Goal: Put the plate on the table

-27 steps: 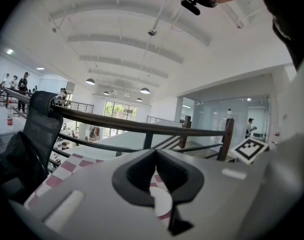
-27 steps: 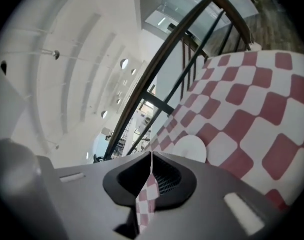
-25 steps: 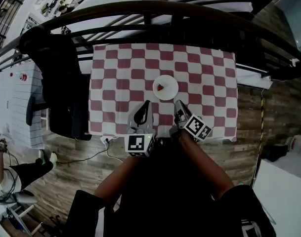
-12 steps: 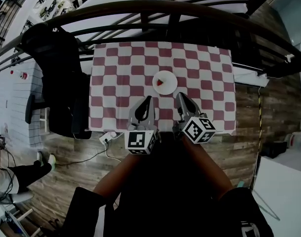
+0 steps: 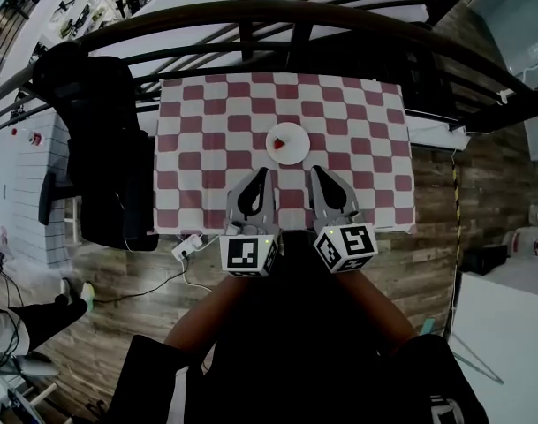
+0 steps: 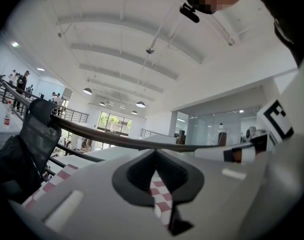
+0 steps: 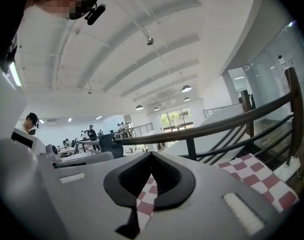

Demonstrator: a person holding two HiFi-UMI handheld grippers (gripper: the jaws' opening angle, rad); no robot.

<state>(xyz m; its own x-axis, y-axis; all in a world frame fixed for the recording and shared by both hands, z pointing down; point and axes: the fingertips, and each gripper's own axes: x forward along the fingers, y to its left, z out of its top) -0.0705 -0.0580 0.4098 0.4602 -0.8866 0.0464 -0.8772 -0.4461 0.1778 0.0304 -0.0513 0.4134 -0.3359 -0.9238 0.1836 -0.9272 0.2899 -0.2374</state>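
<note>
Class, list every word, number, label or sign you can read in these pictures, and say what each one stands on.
No readable text in any view.
Marker cube on the left gripper: black-and-white square pattern, not letters or numbers.
Marker cube on the right gripper: same kind of pattern, no words.
Plate and checked tablecloth: no print.
Anything farther off is too small or blurred to read.

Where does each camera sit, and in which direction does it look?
Head view: on the person's head, looking steeply down at the checked table and plate; both forearms, left tongs and right tongs show.
Left gripper view: on the left tongs, facing across the table toward the railing; its shut jaws show.
Right gripper view: on the right tongs, facing likewise; its shut jaws show.
Shared: all three show the table and railing.
</note>
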